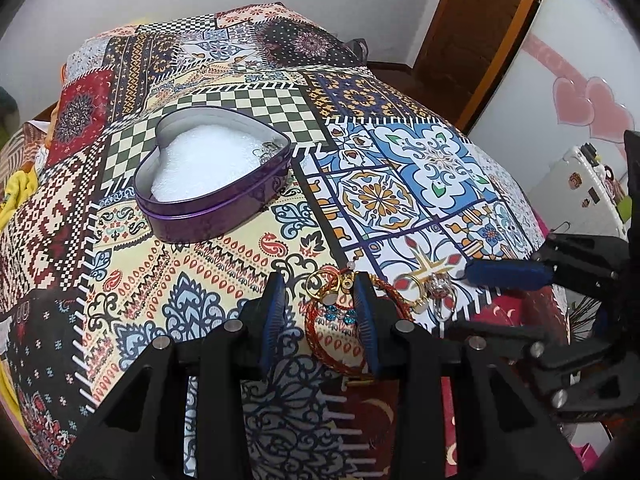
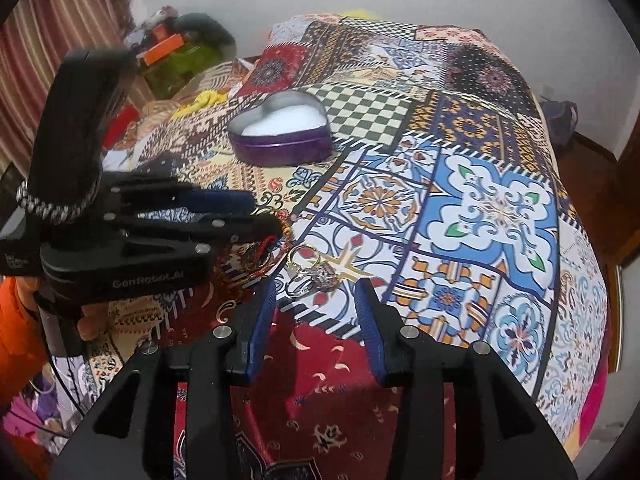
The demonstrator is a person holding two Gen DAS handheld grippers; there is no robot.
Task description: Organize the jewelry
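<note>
A purple heart-shaped tin [image 1: 224,216] [image 2: 280,150] lined with white foam stands on the patchwork bedspread, with a small silver piece [image 1: 269,150] by its right wall. My left gripper [image 1: 320,300] [image 2: 260,212] is open and low over a heap of jewelry. Gold rings [image 1: 332,282], blue gem studs [image 1: 340,315] and a red cord bracelet [image 1: 320,340] lie between its fingers. My right gripper [image 2: 316,308] [image 1: 456,300] is open with nothing in it. A gold ring [image 2: 305,254] and silver rings [image 2: 316,276] [image 1: 438,286] lie just beyond its fingertips.
The bedspread [image 2: 480,208] drops off at the right toward a wooden door frame [image 1: 460,40]. Clutter and a yellow cloth [image 2: 204,100] lie at the far left of the bed. A hand [image 2: 92,320] in an orange sleeve [image 2: 16,320] holds the left gripper.
</note>
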